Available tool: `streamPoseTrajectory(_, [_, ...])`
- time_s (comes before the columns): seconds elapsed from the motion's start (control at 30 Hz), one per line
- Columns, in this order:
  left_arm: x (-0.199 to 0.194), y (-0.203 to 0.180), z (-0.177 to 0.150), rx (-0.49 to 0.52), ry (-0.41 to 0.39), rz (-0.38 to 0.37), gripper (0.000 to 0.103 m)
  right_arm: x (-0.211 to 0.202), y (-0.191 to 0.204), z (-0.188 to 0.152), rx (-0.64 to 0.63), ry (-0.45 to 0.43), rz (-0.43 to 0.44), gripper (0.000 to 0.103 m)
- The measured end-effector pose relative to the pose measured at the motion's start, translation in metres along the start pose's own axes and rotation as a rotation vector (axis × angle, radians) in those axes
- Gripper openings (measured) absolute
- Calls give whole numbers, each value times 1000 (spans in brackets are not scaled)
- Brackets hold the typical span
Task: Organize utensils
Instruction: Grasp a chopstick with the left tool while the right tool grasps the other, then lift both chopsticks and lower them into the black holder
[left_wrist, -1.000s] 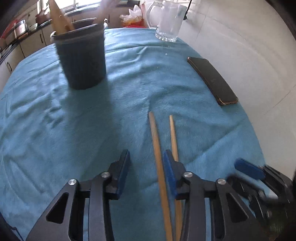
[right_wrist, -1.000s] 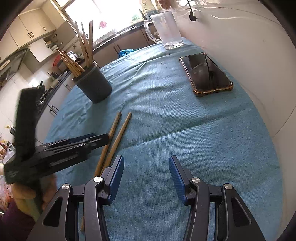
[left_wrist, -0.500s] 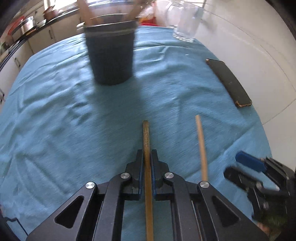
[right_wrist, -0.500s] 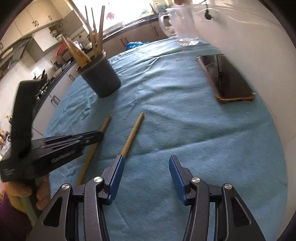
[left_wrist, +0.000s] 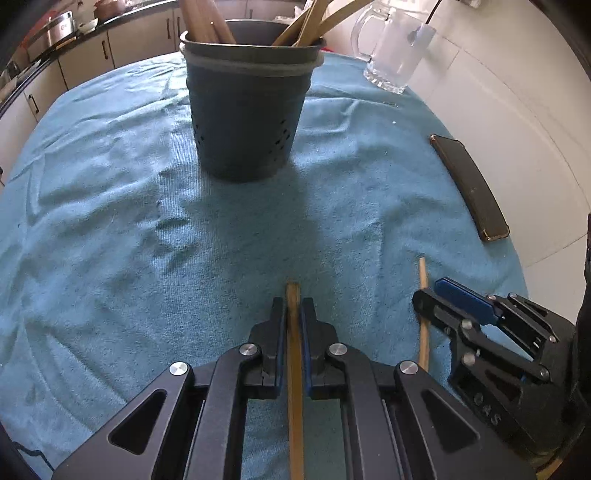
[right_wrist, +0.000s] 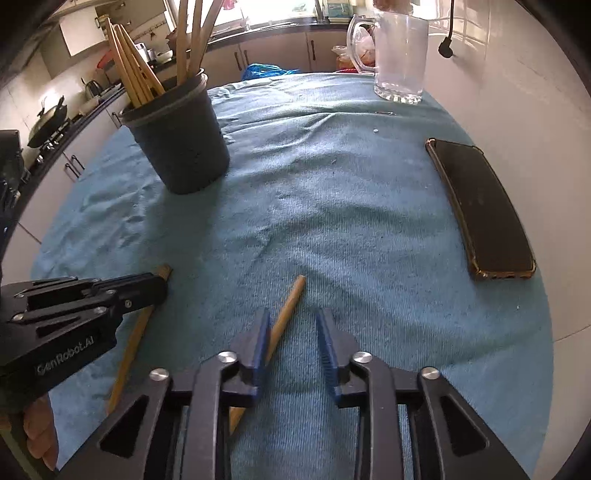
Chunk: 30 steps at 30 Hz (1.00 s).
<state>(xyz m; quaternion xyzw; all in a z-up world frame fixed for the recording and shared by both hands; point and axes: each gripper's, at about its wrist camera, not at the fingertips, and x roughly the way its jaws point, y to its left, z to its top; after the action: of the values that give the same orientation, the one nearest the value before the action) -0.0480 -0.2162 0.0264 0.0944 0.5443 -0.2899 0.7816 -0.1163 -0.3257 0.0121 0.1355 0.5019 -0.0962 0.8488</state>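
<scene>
1. While the left wrist view looks straight along the clamped stick toward the dark round perforated utensil holder (left_wrist: 245, 122), it crops the stems in the holder near the top edge; the right wrist view shows those stems standing tall above the rim of the holder (right_wrist: 179, 138), and it shows the wide face of the black phone in an amber-edged case (right_wrist: 484, 210), which the left view sees only edge-on (left_wrist: 471, 186); the right view also shows a wok and kettle on a counter behind, too small to describe further.
2. Two loose wooden sticks are in play on the teal terry cloth (left_wrist: 110, 221); one holder, one phone and one clear glass mug with a handle (right_wrist: 399, 51) stand on the cloth; the stems in the holder overlap too much for me to count.
3. The left gripper (left_wrist: 293, 325) has its blue pads pressed together on the thicker wooden stick (left_wrist: 294, 369), whose blunt tip pokes just past the fingertips and points at the holder; the right gripper (right_wrist: 291, 332) stands partly apart, holding nothing; the thinner wooden stick (right_wrist: 286, 314) lies on the cloth between its fingers, running diagonally against or just under the left pad (right_wrist: 260, 343); whether they touch I cannot tell.
</scene>
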Motion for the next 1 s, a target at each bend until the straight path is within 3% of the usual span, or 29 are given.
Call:
streamPoseTrajectory(0.03, [0, -1, -2, 15, -10, 3, 7, 1, 0, 0, 1, -8, -10, 13])
streamPoseTrajectory(0.17, [-6, 0, -8, 34, -32, 30, 7, 3, 1, 2, 4, -32, -17, 6])
streamPoseTrajectory(0.33, [-47, 6, -11, 37, -123, 32, 7, -15, -14, 8, 115, -75, 92, 6])
streamPoseTrajectory(0.5, [-97, 5, -14, 49, -229, 18, 7, -61, -18, 14, 140, -184, 147, 6])
streamPoseTrajectory(0.77, [-174, -6, -34, 83, -414, 28, 7, -131, -3, 4, 93, -360, 133, 6])
streamPoseTrajectory(1.0, [-207, -16, -60, 121, -503, 44, 7, -165, 6, -14, 68, -433, 126, 6])
